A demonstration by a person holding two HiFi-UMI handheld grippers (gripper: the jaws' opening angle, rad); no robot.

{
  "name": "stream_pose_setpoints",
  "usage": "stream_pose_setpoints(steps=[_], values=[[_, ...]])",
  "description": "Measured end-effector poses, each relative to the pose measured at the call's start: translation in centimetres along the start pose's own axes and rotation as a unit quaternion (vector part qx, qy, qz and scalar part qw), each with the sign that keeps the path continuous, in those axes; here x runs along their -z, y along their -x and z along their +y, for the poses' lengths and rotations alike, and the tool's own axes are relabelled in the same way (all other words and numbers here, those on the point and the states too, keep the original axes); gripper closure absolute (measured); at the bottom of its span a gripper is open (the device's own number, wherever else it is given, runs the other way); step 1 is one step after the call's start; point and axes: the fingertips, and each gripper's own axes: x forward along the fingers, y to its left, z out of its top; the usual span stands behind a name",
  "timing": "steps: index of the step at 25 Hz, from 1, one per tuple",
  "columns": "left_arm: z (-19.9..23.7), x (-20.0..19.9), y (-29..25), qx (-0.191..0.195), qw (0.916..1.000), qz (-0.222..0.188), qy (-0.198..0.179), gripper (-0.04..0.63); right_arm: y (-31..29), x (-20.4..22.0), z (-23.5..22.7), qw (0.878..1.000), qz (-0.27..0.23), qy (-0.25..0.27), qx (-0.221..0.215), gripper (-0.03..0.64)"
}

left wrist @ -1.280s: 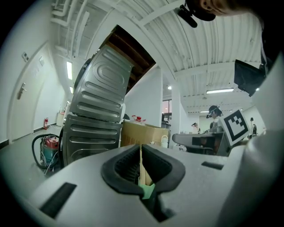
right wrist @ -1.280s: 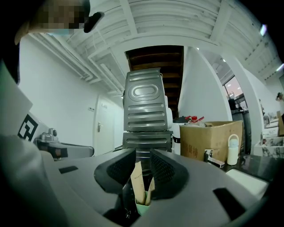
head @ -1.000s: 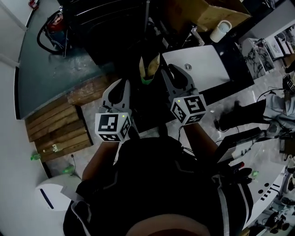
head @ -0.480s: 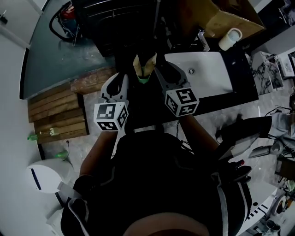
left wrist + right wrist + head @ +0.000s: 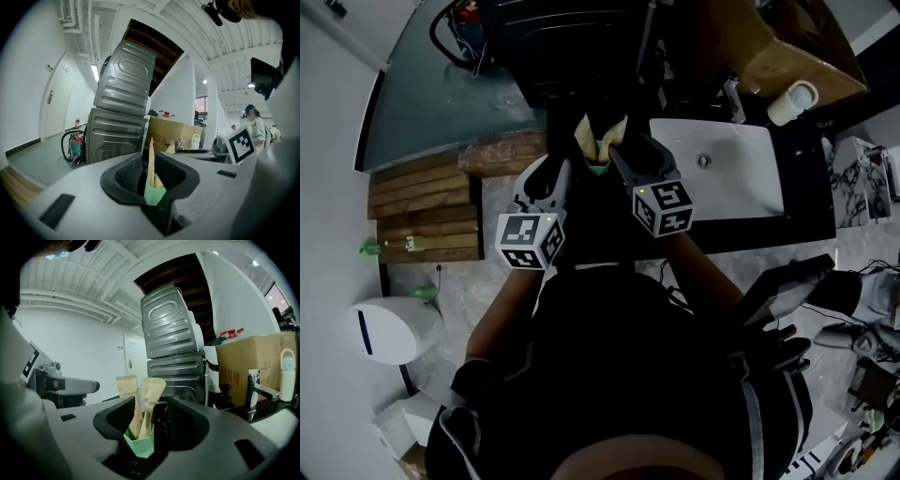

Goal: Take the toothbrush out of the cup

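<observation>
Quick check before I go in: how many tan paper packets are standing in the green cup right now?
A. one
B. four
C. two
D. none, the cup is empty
C: the right gripper view shows two tan paper packets standing upright side by side in the green cup, and nothing else sticks out of it.

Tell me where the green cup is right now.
Head view, upper centre: the green cup stands on the dark counter, just left of the white sink, with tan paper packets sticking up out of it.
</observation>
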Motion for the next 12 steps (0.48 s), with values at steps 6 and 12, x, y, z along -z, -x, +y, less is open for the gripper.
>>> stream_pose_setpoints(steps=[6,12], values=[[-0.9,0.4,0.7,0.000,1.0000,0.001,-0.003,0.511,-1.7,1.5,0.3,0.999,0.018,0.000,-0.028,0.400],[-0.6,0.9,1.4,-0.034,0.9994,0.005,0.005,0.511,-2.8,2.5,0.0,0.998,0.031,0.009,-0.046,0.402]])
